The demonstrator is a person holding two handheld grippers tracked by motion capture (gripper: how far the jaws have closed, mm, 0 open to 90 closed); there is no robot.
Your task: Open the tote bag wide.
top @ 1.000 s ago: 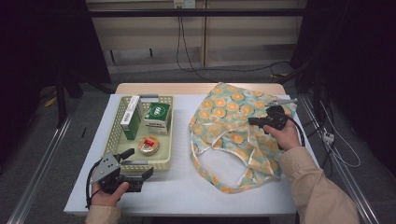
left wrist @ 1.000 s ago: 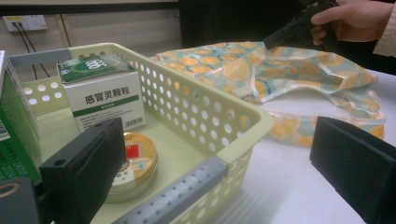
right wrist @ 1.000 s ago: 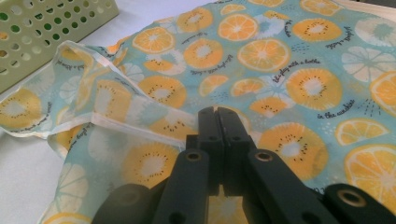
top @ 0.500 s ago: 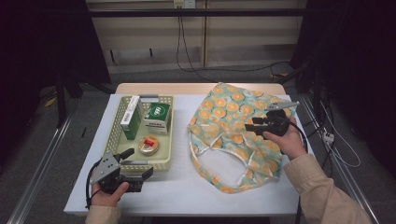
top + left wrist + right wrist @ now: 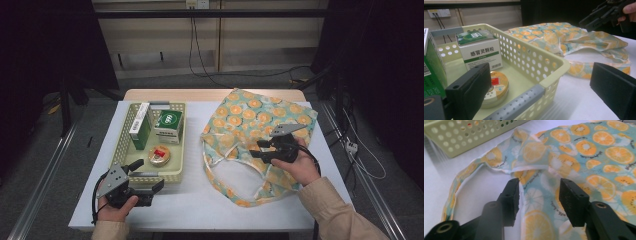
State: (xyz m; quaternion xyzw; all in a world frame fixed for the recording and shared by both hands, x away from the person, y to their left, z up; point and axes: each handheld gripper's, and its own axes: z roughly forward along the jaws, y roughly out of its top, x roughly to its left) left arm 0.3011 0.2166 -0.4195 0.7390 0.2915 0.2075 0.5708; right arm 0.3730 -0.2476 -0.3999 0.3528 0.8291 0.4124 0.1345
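You have a white surface [image 5: 200, 200] in front of you, with a strip of bare wood showing along its far edge. On its left half lies a pale green perforated basket [image 5: 125, 145], its long side running away from you. On the right half lies a cloth bag [image 5: 250, 120] printed with orange slices on light blue, spread flat and a little crumpled, its white-edged handles [image 5: 220, 175] looping toward your side. Basket and bag sit near each other with a bare strip of surface between them. Your left hand-held gripper [image 5: 145, 192] rests on the surface just before the basket's near end.
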